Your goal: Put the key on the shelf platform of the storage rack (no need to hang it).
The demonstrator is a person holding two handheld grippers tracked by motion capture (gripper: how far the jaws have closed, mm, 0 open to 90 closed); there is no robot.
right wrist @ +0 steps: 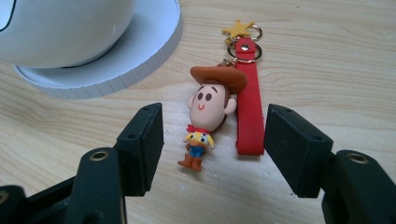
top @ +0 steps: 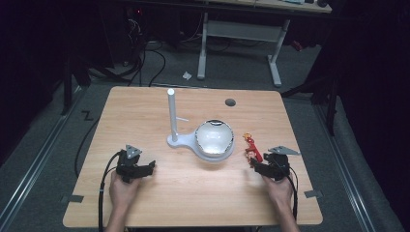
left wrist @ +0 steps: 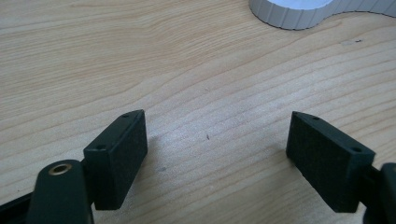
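Cowboy figure keychain (right wrist: 205, 120), lying flat on the wooden table (top: 193, 193), toward its right edge, about midway between far and near edges. Brown hat, large head, yellow shirt, blue trousers, brown boots; boots pointing toward the near edge. Red strap (right wrist: 248, 100) alongside, touching the figure's head, joined at metal rings (right wrist: 246, 44) with a yellow star charm (right wrist: 238, 29) at the far end.

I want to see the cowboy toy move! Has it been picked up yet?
Not yet. The cowboy keychain lies flat on the table beside the white stand. The right tongs are open around it, not gripping. The left tongs are open over bare wood. Grabbing and lifting are left.
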